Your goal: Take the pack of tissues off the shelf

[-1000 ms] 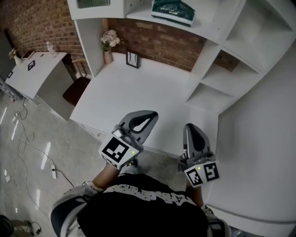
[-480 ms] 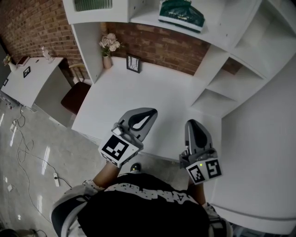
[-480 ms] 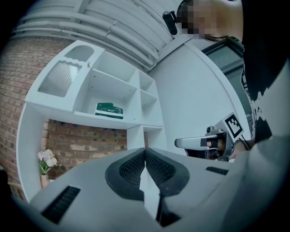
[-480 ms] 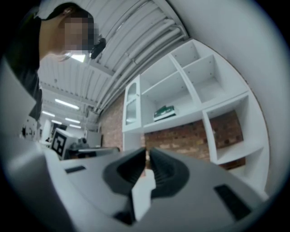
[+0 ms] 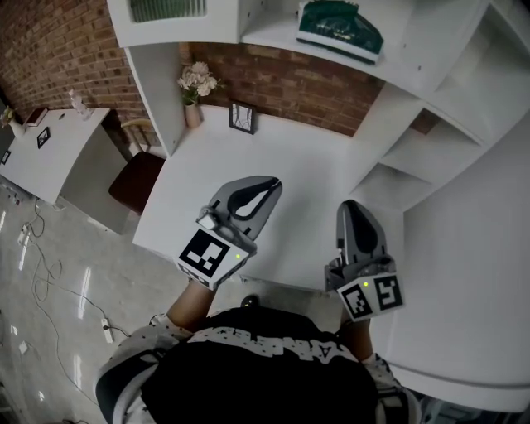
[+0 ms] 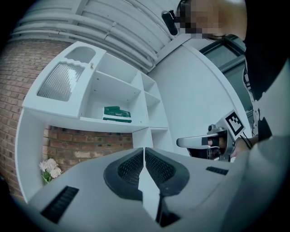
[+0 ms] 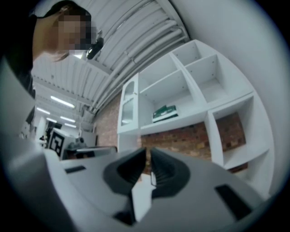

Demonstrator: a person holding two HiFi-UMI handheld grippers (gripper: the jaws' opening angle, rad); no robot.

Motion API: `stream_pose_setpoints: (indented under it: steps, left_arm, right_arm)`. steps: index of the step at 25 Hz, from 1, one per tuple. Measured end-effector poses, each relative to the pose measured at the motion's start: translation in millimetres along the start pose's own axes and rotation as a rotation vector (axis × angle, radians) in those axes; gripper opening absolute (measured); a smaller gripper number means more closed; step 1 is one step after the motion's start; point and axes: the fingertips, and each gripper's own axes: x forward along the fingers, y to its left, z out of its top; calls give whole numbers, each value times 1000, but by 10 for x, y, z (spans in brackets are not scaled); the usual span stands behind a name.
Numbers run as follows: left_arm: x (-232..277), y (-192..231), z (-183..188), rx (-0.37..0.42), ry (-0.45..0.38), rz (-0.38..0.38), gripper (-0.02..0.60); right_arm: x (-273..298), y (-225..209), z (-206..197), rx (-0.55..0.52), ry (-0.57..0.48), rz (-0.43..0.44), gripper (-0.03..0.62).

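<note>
On the white shelf [image 5: 272, 28] lies a flat green tissue pack [image 5: 340, 30].

At the top of the head view, the dark green pack of tissues [image 5: 339, 26] is clipped by the frame's upper edge, and its print is too small to read. The ribbed glass cabinet door [image 5: 166, 8] at upper left is cut off likewise. What the small black-framed picture [image 5: 241, 117] on the white worktop [image 5: 281, 166] shows cannot be told. In the left gripper view, the pale flowers [image 6: 49, 166] at lower left are half hidden behind the grey body of the left gripper [image 6: 144, 152].
</note>
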Motion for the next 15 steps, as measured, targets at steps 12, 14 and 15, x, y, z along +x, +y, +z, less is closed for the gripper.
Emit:
stream_pose_setpoints:
  steps: [12,14,15]
  left_arm:
    - [303,299,328,-20,-82,13,37]
    - [364,347,401,-10,-90,19,43]
    - [400,373,433,-3,-92,22,46]
  right_arm:
    - [429,-182,419,-152,-48,19,35]
    - [508,-229,487,-159,-55,29,35]
    - [550,-260,520,-159,-59,33,35]
